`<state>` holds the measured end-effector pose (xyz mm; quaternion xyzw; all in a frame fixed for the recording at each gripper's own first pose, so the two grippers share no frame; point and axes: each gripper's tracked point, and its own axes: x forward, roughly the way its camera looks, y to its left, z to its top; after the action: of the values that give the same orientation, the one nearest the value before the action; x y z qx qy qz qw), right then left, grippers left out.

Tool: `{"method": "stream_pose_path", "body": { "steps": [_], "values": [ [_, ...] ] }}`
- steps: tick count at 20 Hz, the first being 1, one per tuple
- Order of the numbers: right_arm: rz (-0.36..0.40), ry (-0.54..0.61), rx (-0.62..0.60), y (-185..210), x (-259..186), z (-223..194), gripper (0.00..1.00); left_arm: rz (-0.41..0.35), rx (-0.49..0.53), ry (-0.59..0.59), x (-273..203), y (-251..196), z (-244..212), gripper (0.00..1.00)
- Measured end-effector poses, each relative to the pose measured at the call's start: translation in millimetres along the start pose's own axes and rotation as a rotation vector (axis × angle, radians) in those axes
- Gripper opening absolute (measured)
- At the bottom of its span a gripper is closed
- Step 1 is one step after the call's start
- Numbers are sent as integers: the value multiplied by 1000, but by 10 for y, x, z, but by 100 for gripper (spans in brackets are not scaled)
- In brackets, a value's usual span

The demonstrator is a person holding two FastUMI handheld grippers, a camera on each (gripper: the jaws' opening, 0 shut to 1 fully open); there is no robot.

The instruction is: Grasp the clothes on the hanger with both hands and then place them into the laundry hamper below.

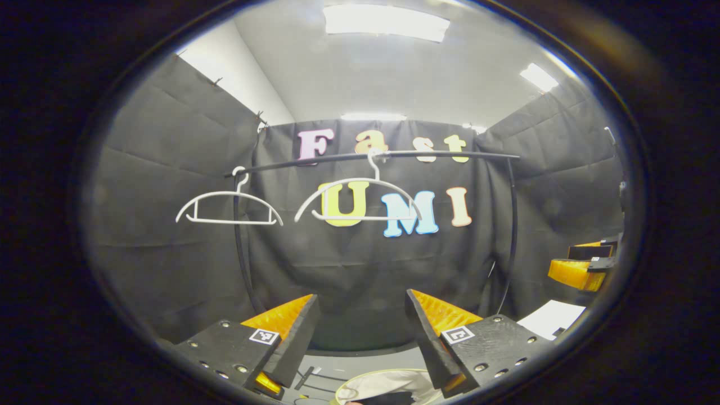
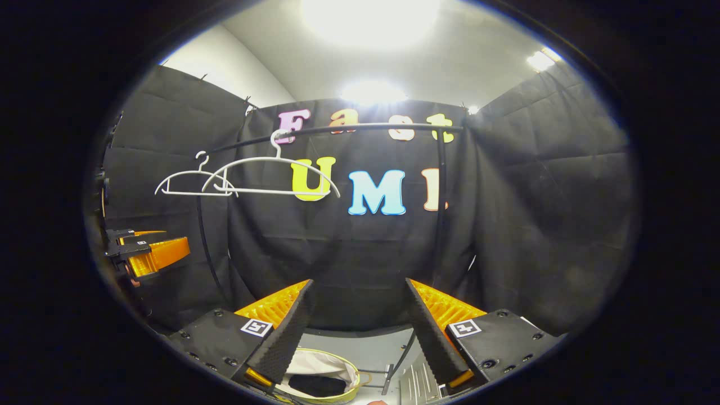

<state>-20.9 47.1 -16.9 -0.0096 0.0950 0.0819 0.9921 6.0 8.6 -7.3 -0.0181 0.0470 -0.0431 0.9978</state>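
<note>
Clothes are no longer hanging on either white plastic hanger (image 1: 228, 208); both hangers, the nearer one (image 1: 358, 201) included, are dangling bare from the curved black metal rail (image 1: 394, 156), and something dark is lying inside the pale, yellow-rimmed fabric laundry hamper (image 2: 347, 374) on the floor below, which I take to be the garment, though I cannot tell for sure; the left claw (image 1: 360, 337) is standing wide open with nothing between its fingers, pointing at the rack above the hamper's rim (image 1: 382, 374); the right claw (image 2: 360, 332) is likewise spread wide and gripping nothing, and is showing off at the edge of the left gripper view as well (image 1: 579, 270); the task is looking finished to me; what could go wrong now is a careless pull-back, since either open claw could be catching the rail or a hanger and knocking it down, or clipping the hamper and tipping it.
</note>
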Motion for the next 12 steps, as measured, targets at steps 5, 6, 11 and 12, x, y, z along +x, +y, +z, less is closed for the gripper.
{"method": "stream_pose_path", "body": {
  "steps": [5, 6, 11, 12],
  "values": [
    [-33, -39, 11, -294, -295, 178, 97, 13, 30, -33, -323, -68, 285, 89],
    [-40, -48, 12, -354, -340, 209, 96, 15, 40, -43, -376, -83, 337, 89],
    [-67, -79, 11, -532, -530, 266, 97, 30, 73, -75, -599, -110, 524, 89],
    [-74, -86, 6, -559, -559, 271, 96, 31, 73, -76, -626, -97, 520, 89]
  ]
}}
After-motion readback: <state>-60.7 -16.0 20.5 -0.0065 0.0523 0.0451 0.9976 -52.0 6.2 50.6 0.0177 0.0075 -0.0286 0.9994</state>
